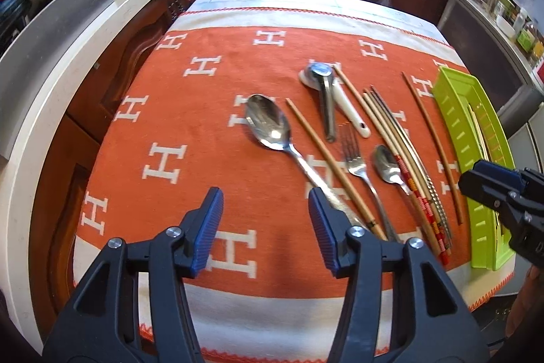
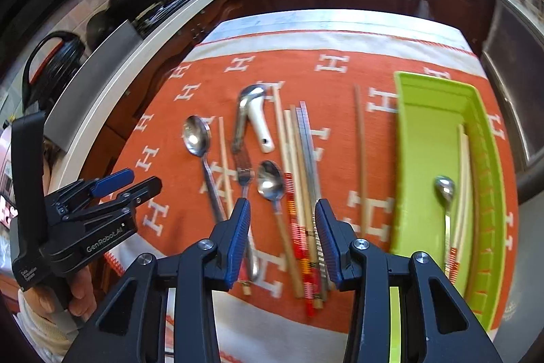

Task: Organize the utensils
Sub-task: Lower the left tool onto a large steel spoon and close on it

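Both empty, open-jawed claws, left claw (image 1: 267,228) and right claw (image 2: 282,240), hover over cutlery left of the green tray (image 2: 428,111), where the touching chopsticks (image 2: 299,179) could scatter if one is grabbed carelessly.

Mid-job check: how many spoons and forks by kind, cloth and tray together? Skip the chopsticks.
Metal spoons on the cloth: 3
Metal spoon in the green tray: 1
White ceramic spoon: 1
Fork: 1
Total: 6
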Tool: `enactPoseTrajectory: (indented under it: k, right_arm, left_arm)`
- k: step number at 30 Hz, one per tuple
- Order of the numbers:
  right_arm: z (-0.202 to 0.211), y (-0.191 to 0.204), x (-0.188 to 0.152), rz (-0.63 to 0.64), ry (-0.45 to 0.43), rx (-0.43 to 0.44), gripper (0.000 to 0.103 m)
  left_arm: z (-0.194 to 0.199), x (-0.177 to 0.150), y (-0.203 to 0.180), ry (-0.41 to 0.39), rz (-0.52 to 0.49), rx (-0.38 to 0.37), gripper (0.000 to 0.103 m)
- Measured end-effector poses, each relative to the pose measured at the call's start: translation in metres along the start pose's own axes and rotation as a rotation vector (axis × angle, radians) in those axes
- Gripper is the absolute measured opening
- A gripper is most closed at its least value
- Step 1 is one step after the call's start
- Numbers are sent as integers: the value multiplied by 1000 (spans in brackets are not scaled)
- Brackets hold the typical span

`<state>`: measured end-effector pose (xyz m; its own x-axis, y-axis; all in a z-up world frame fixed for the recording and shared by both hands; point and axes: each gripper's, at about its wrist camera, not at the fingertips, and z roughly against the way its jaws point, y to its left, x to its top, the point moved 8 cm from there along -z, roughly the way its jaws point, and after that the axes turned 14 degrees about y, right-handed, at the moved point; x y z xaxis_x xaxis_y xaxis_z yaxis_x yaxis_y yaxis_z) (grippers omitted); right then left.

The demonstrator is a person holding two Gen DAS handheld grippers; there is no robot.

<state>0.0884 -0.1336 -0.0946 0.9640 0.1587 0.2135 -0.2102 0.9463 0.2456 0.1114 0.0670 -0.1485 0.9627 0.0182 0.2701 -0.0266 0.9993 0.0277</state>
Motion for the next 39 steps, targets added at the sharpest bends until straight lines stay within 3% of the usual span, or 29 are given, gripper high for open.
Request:
enactPoseTrajectory:
  k: [14, 16, 22, 28, 33, 39]
  right_arm:
    - [-51, 64, 19, 114, 74, 57, 26]
    - [-59, 68, 21, 130, 89, 67, 20]
    - [-83, 80, 26, 166, 129, 77, 17]
    - [-99, 81, 27, 170, 155, 85, 14]
    - [-113, 77, 25, 166, 186, 96, 11]
    - [-123, 80, 20, 168, 205, 133, 11]
  left_arm:
    - [-43, 12, 48, 63, 110, -85, 52]
    - [-49, 14, 53, 68, 126, -110, 52]
    - [-65, 25, 61, 63, 176, -235, 52]
    - [-80, 43, 62, 60, 202, -308, 52]
    - [-88, 61, 51, 27, 179, -333, 52]
    - [-94, 81, 35, -38, 103, -285, 52]
